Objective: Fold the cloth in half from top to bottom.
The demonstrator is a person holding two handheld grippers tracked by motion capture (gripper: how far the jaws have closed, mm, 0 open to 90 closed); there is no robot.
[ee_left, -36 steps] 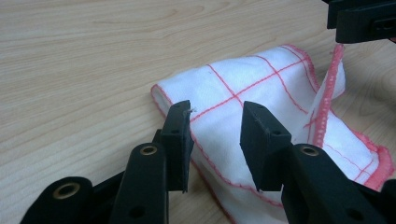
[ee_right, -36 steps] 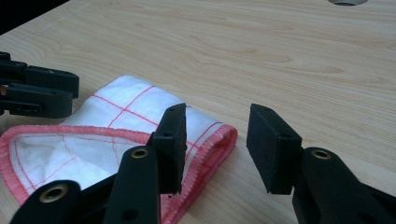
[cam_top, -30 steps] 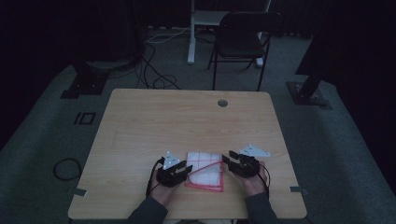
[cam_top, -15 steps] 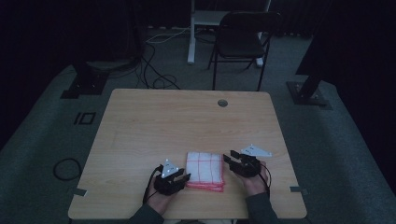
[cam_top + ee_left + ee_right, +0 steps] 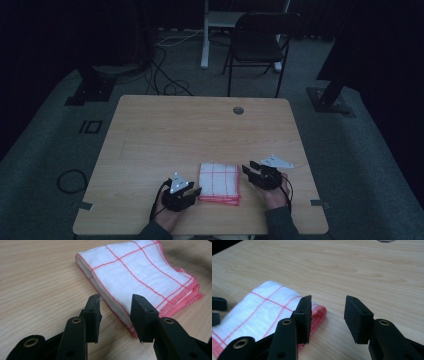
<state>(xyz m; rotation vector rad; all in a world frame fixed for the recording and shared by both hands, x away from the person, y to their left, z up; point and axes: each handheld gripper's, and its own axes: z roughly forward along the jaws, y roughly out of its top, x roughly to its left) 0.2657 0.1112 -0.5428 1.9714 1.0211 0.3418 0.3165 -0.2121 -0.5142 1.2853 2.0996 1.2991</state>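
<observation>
A folded white cloth with red grid lines and a red hem (image 5: 219, 182) lies flat near the table's front edge. My left gripper (image 5: 194, 191) sits just left of the cloth's near corner, open and empty. Along its jaws the folded edge of the cloth (image 5: 140, 275) lies just ahead of the left gripper (image 5: 115, 315). My right gripper (image 5: 251, 168) rests just right of the cloth's far corner, open too. The cloth (image 5: 259, 315) lies to the left of the right gripper (image 5: 327, 318), bare wood between its jaws.
The wooden table (image 5: 200, 130) has a round cable hole (image 5: 238, 110) near its far edge. Beyond it stand a dark chair (image 5: 260, 45) and a white desk leg (image 5: 205, 35). Cables (image 5: 165, 75) trail over the floor, and stand bases (image 5: 330, 100) sit at both sides.
Both grippers have drawn back off the cloth, the left toward the near left, the right outward. The cloth now lies folded and free between them.
</observation>
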